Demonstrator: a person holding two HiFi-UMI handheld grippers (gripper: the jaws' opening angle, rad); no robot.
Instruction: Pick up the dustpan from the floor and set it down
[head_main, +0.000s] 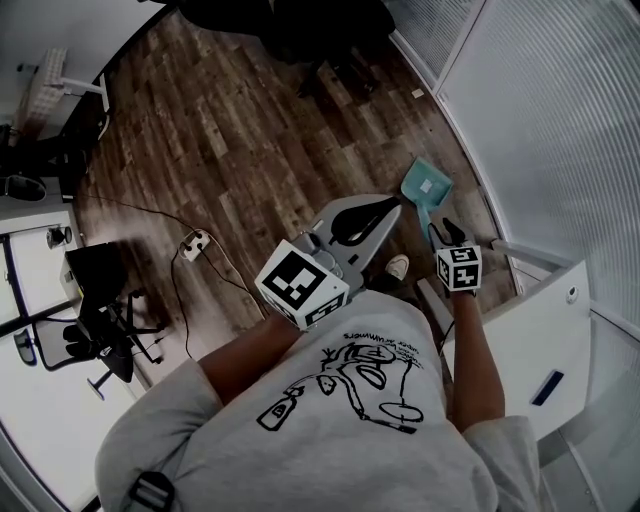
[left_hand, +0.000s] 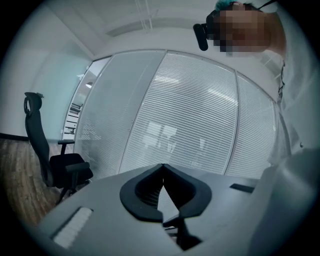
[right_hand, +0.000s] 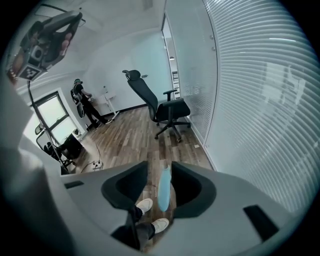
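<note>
Dustpan (head_main: 427, 188) looks down on the floor by the glass wall (head_main: 560, 130); it's light, stiff, slick plastic, so I'd pinch its handle (right_hand: 163, 192), now loose between the right hand-held gripper (right_hand: 159, 167) jaws, which stand parted; left hand-held gripper (left_hand: 162, 167) closed on nothing.

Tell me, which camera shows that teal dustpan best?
The head view: the dustpan shows from above, pan and handle, against the wooden floor. The right gripper view catches only a thin sliver between the right gripper's open jaws. The left gripper view faces blinds, missing it.
</note>
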